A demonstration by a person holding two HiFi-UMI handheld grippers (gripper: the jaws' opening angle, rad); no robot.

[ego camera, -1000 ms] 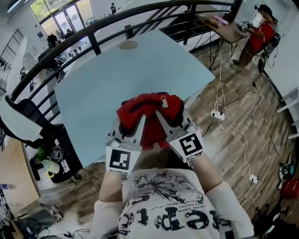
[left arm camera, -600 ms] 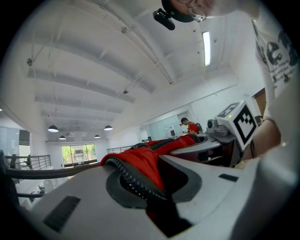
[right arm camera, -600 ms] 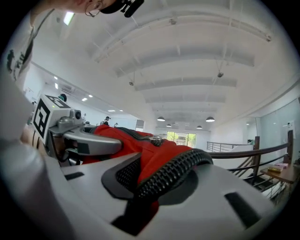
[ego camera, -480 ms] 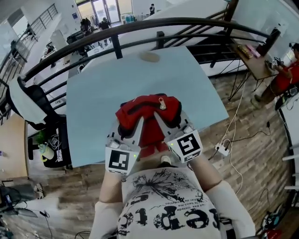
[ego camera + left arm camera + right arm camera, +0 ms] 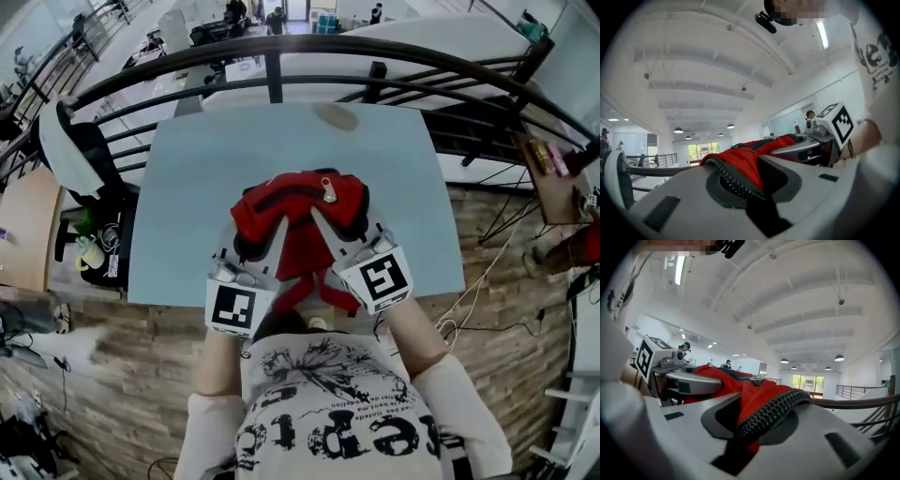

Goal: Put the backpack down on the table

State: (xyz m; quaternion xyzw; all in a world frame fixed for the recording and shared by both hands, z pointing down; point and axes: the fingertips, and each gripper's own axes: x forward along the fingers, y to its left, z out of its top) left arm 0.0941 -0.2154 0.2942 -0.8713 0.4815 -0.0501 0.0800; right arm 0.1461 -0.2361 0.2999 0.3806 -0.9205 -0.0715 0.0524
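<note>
A red backpack (image 5: 298, 214) with black trim and a metal zip pull hangs between my two grippers above the near part of the light blue table (image 5: 187, 187). My left gripper (image 5: 251, 246) is shut on the backpack's left side, with red cloth and a black webbed strap (image 5: 736, 180) pinched between its jaws. My right gripper (image 5: 345, 236) is shut on the right side, clamping red cloth and a black webbed strap (image 5: 771, 416). Red straps dangle below the bag toward my body. Whether the backpack touches the table is hidden.
A black railing (image 5: 281, 56) curves round the far side of the table. A small tan object (image 5: 336, 115) lies at the table's far edge. A chair draped in white (image 5: 66, 155) stands left of the table. Wooden floor (image 5: 487, 281) with cables lies to the right.
The whole view has swung: the table has moved from the left to straight in front of me, square on. The backpack stays gripped in both grippers in the same pose.
</note>
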